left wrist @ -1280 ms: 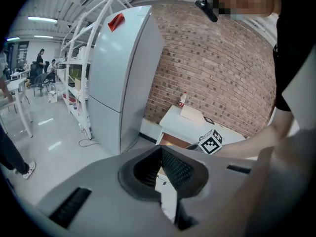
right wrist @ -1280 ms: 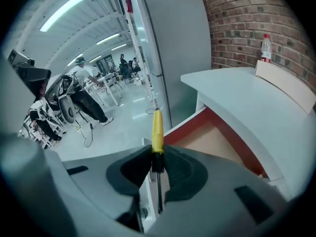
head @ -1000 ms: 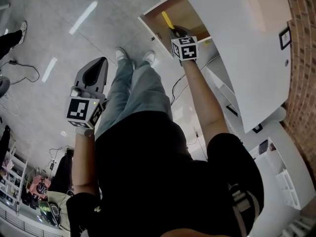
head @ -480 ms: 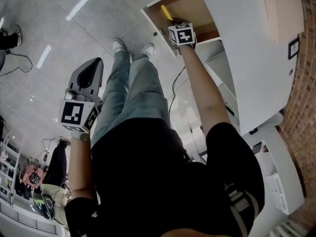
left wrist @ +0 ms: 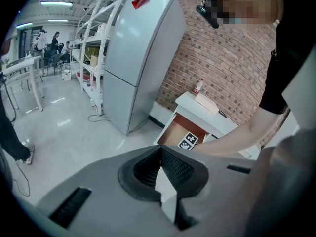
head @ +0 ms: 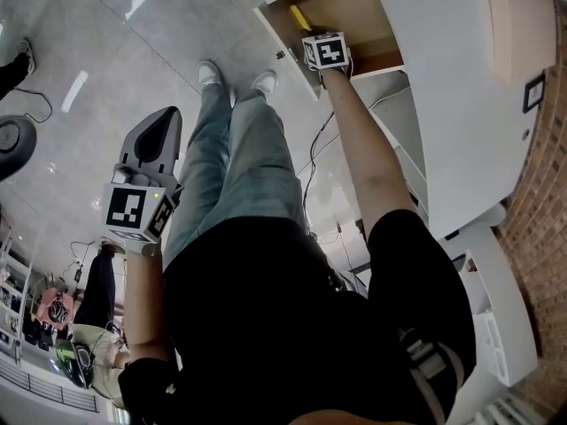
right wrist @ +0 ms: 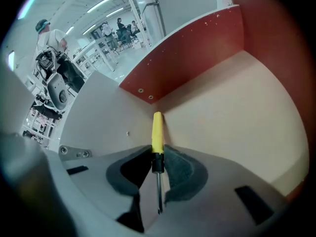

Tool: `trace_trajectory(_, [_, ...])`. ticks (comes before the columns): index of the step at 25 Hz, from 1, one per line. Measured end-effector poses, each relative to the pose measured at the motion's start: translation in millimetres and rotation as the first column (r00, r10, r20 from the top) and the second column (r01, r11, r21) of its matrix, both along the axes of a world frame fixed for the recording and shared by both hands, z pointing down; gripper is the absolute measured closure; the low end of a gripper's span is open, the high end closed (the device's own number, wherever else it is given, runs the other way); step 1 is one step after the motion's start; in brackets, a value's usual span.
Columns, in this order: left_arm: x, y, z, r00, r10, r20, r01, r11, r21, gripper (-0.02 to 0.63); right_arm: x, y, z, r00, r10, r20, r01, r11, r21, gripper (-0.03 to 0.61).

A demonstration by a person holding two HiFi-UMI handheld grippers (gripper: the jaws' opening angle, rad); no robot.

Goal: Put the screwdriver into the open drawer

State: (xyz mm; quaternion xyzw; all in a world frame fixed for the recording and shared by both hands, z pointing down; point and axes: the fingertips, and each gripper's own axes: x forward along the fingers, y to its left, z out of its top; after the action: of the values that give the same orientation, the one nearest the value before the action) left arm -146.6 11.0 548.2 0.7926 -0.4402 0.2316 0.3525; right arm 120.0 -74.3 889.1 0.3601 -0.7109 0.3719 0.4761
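Now: over the last second the right tongs (head: 310, 34) have moved from the drawer's front edge to a spot over its interior. The head view shows the marker cube above the pale drawer (head: 345, 7) floor instead of on the rim. The left tongs (left wrist: 160, 147) hang roughly where they were, off to the side over the tiled floor (head: 106, 51), pads pressed together on nothing.

Meaning for the task: carry phase looks finished, placement phase begun. The screwdriver (right wrist: 157, 154) is inside the drawer's outline but not yet set down. It is clamped in the right tongs, pads closed on the black collar and the base of the handle. Judged remaining: lower, let go, pull back.

Screwdriver, as seen:
- yellow handle, straight and slim, blunt-ended
- short black collar below it
- thin bright metal shaft running back between the pads toward the camera
- handle leads, aimed at the far corner of the drawer where the red-brown wall meets the pale side wall

Handle tip lies close to that corner in the right gripper view. Whether it touches the drawer floor, I cannot tell.
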Motion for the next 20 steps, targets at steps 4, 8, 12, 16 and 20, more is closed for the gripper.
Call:
trace_trajectory(4, [4, 4, 4, 1.000, -0.011, -0.005, 0.011, 1.000, -0.019, 0.611, 0, 4, 10, 1.000, -0.017, -0.009, 0.017, 1.000, -0.020, 0.494])
trace_trajectory(8, [4, 7, 5, 1.000, -0.012, -0.006, 0.012, 1.000, -0.018, 0.611, -1, 5, 14, 1.000, -0.022, -0.004, 0.022, 0.999, -0.025, 0.483])
trace_trajectory(12, [3, 7, 5, 1.000, -0.023, -0.008, 0.023, 1.000, -0.018, 0.611, -1, 1, 13, 0.999, -0.032, -0.005, 0.032, 0.999, -0.018, 0.472])
trace_trajectory(16, [2, 8, 4, 1.000, -0.023, -0.012, 0.023, 1.000, -0.012, 0.611, 1, -1, 7, 0.999, -0.034, -0.009, 0.034, 0.999, -0.010, 0.472])
trace_trajectory(20, [2, 9, 1, 0.999, -0.032, -0.018, 0.032, 0.999, -0.012, 0.611, -2, 0, -2, 0.999, -0.044, 0.009, 0.044, 0.999, 0.001, 0.482])
